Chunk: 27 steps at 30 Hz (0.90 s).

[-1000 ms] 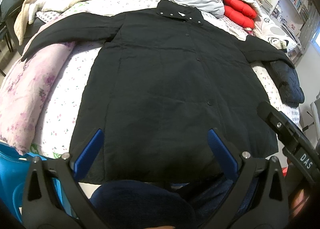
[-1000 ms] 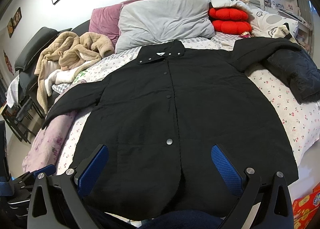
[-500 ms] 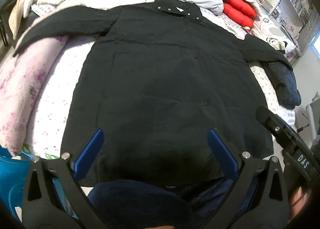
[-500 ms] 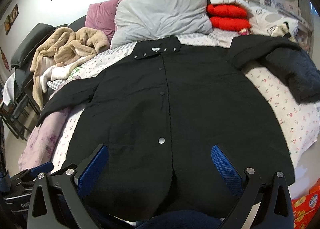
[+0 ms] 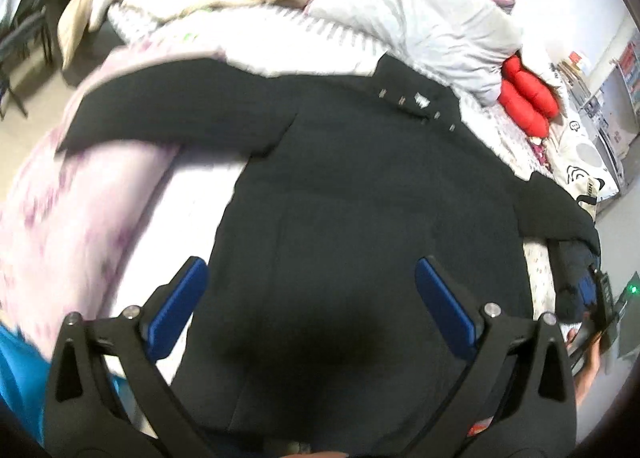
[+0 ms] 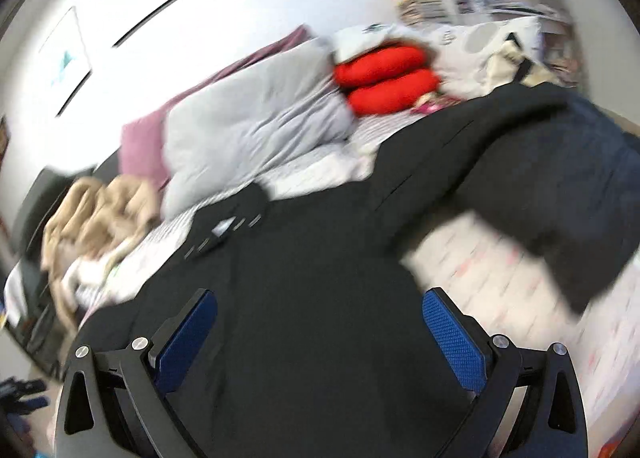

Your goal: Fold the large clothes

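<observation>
Left wrist view showed the left gripper (image 5: 310, 304) wide open, empty, now swung toward the coat (image 5: 360, 218) sleeve at the bed's (image 5: 100, 218) left edge. Right gripper (image 6: 320, 334) (also open) had veered toward the other sleeve; folding looked about to start, pillow (image 6: 248, 138) beyond.

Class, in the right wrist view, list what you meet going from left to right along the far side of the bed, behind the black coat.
Beige robe → purple pillow → grey pillow → red cushions → white patterned pillow.
</observation>
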Available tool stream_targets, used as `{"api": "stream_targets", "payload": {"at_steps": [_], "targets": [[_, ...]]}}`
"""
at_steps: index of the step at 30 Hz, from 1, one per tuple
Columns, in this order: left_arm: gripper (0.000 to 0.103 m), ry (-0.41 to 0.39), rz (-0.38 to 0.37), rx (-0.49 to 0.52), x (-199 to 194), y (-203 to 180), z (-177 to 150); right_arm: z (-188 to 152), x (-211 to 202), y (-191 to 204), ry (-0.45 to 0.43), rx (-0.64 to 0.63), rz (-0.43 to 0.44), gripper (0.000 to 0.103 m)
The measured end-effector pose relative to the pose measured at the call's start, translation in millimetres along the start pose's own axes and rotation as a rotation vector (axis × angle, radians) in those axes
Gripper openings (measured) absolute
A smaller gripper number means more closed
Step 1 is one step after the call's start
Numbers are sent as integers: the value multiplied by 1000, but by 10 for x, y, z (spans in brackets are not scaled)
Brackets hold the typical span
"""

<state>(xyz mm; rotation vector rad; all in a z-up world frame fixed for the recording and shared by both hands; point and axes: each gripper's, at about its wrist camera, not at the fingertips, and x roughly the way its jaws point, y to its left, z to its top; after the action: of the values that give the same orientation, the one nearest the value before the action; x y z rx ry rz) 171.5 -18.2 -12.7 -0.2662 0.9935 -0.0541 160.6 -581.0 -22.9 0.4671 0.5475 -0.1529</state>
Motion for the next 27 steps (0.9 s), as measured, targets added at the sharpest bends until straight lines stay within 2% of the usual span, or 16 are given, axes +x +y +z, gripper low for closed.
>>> {"api": "stream_targets", "payload": {"at_steps": [3, 7, 9, 13, 16, 18, 20, 21, 22, 24, 27], "targets": [[103, 3, 4, 30, 91, -236, 157, 427, 152, -328, -21, 68, -13, 103], [103, 102, -43, 35, 411, -468, 274, 868, 326, -684, -55, 169, -22, 103], [103, 137, -64, 34, 580, -524, 306, 1049, 461, -847, -42, 227, -67, 103], [103, 132, -3, 41, 921, -418, 187, 1266, 739, -1207, 5, 337, -170, 103], [103, 198, 4, 20, 1178, -247, 126, 1349, 884, -1536, -1, 443, -191, 103], [103, 198, 15, -27, 1257, -146, 174, 1393, 916, -1612, -15, 476, -208, 101], [103, 185, 22, -49, 1296, -75, 225, 1482, 968, -1635, -31, 493, -207, 75], [103, 186, 21, -47, 1307, -51, 249, 1524, 993, -1632, -31, 497, -205, 27], [103, 189, 23, -44, 1316, -42, 264, 1572, 1005, -1626, -30, 514, -215, 9], [103, 189, 23, -46, 1322, -14, 290, 1675, 938, -1514, -75, 495, -203, 8], [103, 191, 17, -61, 1338, 29, 319, 1888, 759, -1098, -170, 324, -237, 8]]}}
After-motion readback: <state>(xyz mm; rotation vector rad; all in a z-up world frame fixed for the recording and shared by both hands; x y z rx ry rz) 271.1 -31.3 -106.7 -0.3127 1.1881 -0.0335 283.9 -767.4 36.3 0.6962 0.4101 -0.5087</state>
